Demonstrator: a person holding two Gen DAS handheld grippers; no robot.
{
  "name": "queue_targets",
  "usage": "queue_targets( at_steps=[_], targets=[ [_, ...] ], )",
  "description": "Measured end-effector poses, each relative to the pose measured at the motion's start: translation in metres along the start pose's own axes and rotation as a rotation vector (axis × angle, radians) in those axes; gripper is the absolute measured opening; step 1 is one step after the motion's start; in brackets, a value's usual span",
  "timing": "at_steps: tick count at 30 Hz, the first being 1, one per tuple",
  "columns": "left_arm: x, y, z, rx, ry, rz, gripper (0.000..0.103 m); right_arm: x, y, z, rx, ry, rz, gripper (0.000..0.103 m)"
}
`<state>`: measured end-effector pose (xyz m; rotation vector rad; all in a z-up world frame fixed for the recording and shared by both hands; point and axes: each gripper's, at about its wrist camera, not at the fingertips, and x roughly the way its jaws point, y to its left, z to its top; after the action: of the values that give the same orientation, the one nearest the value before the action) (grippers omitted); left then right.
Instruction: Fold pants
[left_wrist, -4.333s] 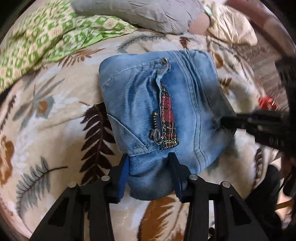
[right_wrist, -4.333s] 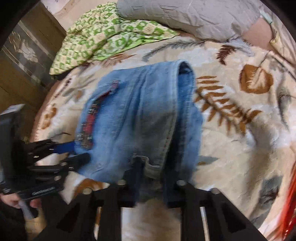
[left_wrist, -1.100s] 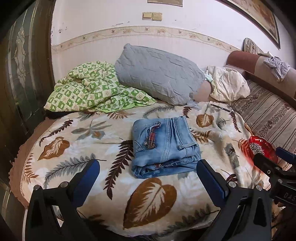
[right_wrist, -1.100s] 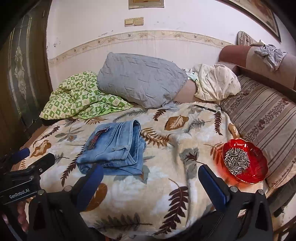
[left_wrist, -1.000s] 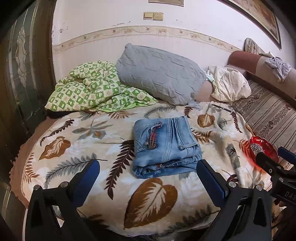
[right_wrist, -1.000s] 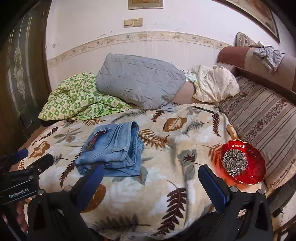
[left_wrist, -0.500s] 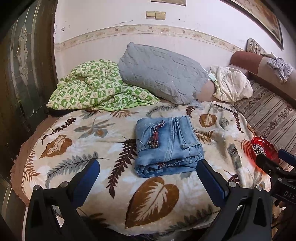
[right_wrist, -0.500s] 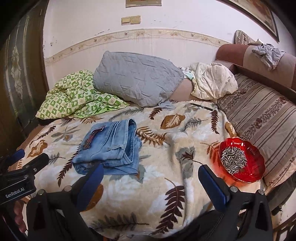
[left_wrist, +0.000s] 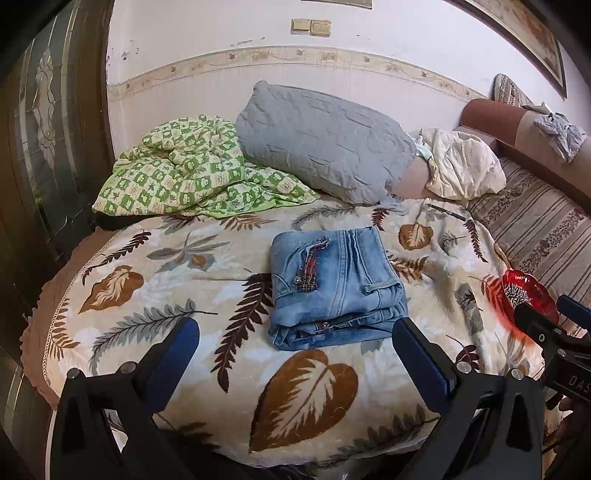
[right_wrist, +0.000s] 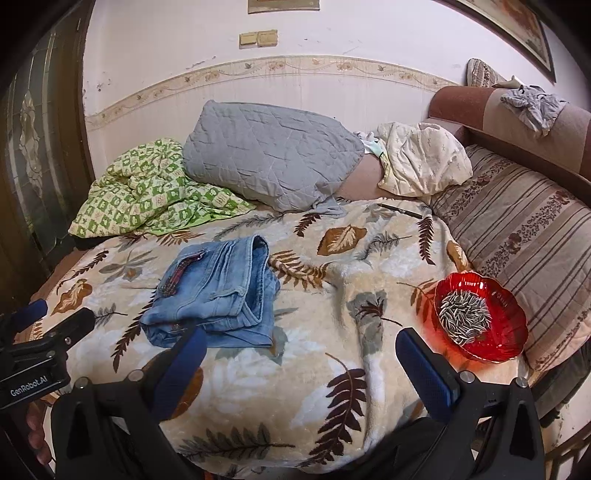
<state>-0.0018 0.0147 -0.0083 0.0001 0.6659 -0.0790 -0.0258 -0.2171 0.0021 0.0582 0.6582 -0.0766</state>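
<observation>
Lying as a compact folded stack near the middle of the bed (left_wrist: 110, 332): pants (left_wrist: 334, 288), denim, judged soft yet fairly heavy and thick at the layered near edge. Hanging short of the near bed edge, clear of the cloth: left tongs (left_wrist: 295, 354) and right tongs (right_wrist: 301, 360), both spread wide, gripping nothing. Best hold, if moving: the bundled near edge, pinching all layers together. Sitting well right: red bowl (right_wrist: 480, 321).

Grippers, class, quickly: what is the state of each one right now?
Left gripper: open, holding nothing, short of the folded jeans.
Right gripper: open, holding nothing.
</observation>
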Motion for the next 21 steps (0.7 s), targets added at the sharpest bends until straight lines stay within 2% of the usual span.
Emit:
queue_targets(
  at_steps=[21],
  targets=[
    [-0.0005, -0.0025, -0.0008, 0.006, 0.006, -0.003, 0.103, -0.0003, 0.003, -0.0007, -0.013, -0.002, 0.002, 0.103]
  ],
)
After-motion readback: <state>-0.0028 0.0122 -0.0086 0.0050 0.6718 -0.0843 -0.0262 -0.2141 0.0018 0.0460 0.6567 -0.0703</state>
